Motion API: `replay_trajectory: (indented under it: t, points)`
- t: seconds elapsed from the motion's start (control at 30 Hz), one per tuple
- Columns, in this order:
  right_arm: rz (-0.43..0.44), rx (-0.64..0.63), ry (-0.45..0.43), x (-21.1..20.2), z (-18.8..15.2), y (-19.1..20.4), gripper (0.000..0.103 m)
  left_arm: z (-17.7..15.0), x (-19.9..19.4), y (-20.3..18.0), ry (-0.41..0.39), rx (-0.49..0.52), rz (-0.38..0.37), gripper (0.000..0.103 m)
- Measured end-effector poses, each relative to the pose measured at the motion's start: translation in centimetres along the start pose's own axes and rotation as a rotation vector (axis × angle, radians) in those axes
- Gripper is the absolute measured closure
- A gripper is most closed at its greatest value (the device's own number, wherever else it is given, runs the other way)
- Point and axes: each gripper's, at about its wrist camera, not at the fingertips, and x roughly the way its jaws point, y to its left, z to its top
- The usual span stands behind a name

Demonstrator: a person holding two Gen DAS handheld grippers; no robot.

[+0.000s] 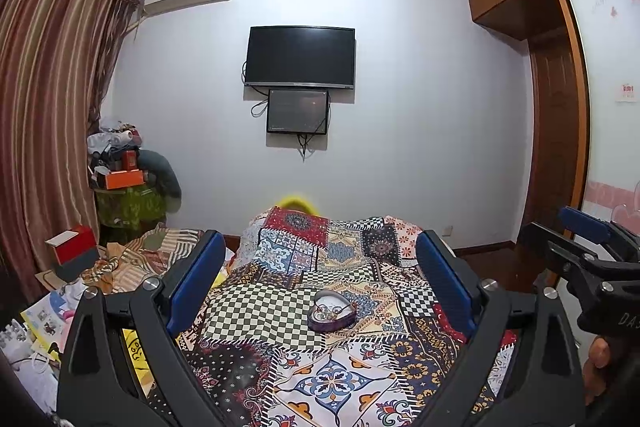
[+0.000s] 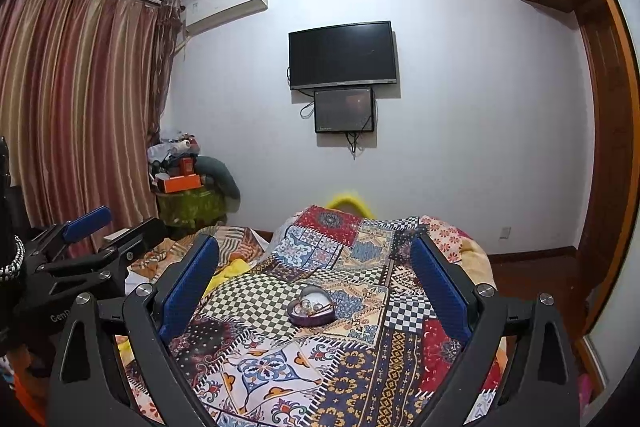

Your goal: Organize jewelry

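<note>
A small purple heart-shaped dish [image 1: 332, 311] lies on the patchwork bedspread [image 1: 304, 379], holding several small pieces of jewelry and a thin stick-like piece. It also shows in the right wrist view [image 2: 311, 307]. My left gripper [image 1: 320, 275] is open and empty, held above the bed with the dish between its blue pads. My right gripper [image 2: 314, 275] is open and empty, likewise framing the dish from a short distance. Each gripper shows at the edge of the other's view.
The bed [image 2: 360, 379] fills the foreground. Clutter, boxes and papers [image 1: 72, 259] lie left of the bed below striped curtains. A wall TV [image 1: 300, 57] hangs ahead. A wooden wardrobe [image 1: 560, 131] stands at the right.
</note>
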Motion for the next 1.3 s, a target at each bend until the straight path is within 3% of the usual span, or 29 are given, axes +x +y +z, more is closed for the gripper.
replay_trajectory:
  t: [1.3]
  points:
    - [0.004, 0.026, 0.029, -0.36, 0.25, -0.79, 0.008, -0.47, 0.79, -0.64, 0.043, 0.029, -0.056, 0.007]
